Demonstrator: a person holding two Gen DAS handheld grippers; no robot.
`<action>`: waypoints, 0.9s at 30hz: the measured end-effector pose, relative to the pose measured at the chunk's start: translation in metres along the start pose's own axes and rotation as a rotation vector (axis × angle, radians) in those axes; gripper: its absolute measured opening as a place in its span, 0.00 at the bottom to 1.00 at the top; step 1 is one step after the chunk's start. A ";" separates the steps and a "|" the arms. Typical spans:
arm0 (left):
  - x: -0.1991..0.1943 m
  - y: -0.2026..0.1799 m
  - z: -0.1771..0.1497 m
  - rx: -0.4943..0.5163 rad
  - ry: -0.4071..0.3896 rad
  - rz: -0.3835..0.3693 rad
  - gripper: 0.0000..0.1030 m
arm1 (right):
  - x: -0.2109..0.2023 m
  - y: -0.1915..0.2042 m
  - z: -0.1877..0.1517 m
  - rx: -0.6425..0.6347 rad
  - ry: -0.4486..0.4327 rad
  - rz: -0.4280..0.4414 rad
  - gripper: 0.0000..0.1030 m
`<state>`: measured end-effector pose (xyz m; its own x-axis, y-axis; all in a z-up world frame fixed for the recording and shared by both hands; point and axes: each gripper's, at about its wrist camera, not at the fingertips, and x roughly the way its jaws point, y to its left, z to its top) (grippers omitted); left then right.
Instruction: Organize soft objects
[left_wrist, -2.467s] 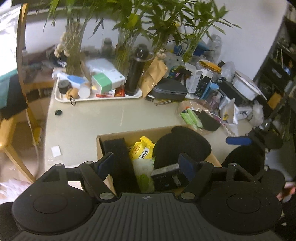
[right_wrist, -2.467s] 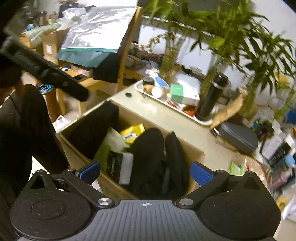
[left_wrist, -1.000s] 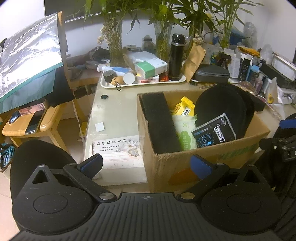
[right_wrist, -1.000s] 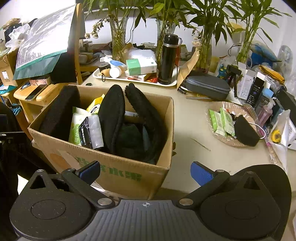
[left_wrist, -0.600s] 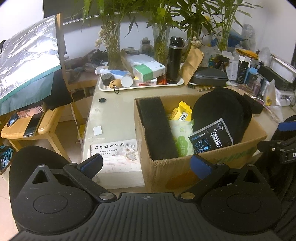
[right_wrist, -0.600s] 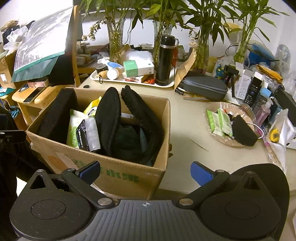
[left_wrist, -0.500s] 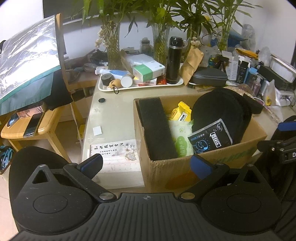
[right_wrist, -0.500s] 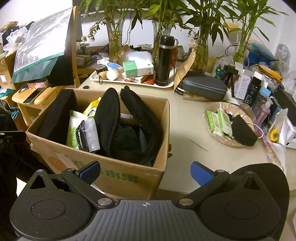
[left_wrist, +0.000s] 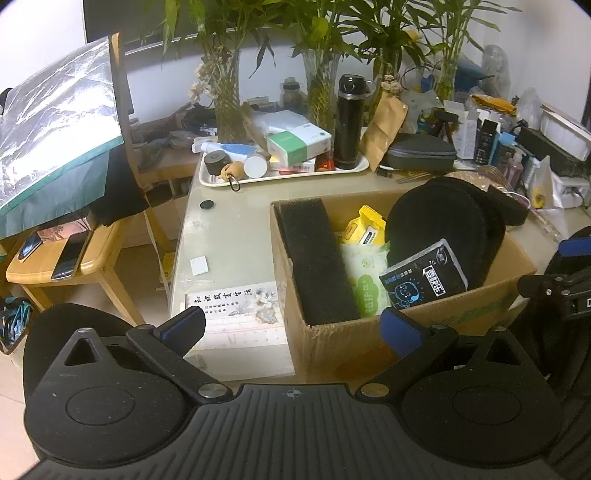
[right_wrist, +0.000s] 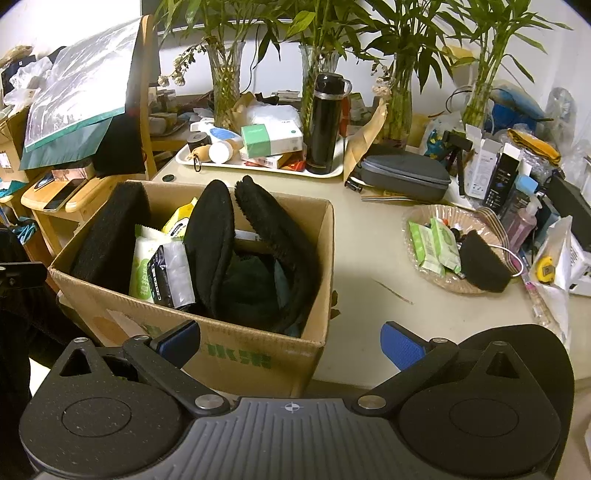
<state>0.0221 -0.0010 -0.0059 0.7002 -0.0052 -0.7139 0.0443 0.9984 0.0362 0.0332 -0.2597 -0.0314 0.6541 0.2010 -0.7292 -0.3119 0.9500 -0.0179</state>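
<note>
Both tools pulled back, empty | cardboard box green print unreadable

Home: cluttered table, vased plants

Brown corrugated cardboard box: matt, creased paperboard with green print. Black foam slab at its 9 o'clock wall: coarse, porous, matt. Round black fleece pads: fuzzy cloth. Green wet-wipe pack and black sachet: glossy plastic film. Pale tabletop: smooth, faint sheen. Black flask at 12 o'clock: satin metal. Grey gripper bodies: matt, speckled plastic.
</note>
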 end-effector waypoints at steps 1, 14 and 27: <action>0.000 0.000 0.000 0.000 -0.001 -0.001 1.00 | 0.000 0.000 0.000 0.000 -0.001 0.000 1.00; -0.001 -0.001 0.002 -0.003 0.003 0.002 1.00 | -0.001 -0.001 0.001 0.005 -0.004 -0.005 1.00; 0.000 0.002 0.004 -0.002 0.002 0.004 1.00 | -0.001 -0.001 0.001 0.006 -0.005 -0.005 1.00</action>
<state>0.0252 0.0007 -0.0033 0.6990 -0.0007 -0.7151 0.0402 0.9985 0.0383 0.0336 -0.2609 -0.0297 0.6593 0.1972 -0.7256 -0.3042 0.9525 -0.0175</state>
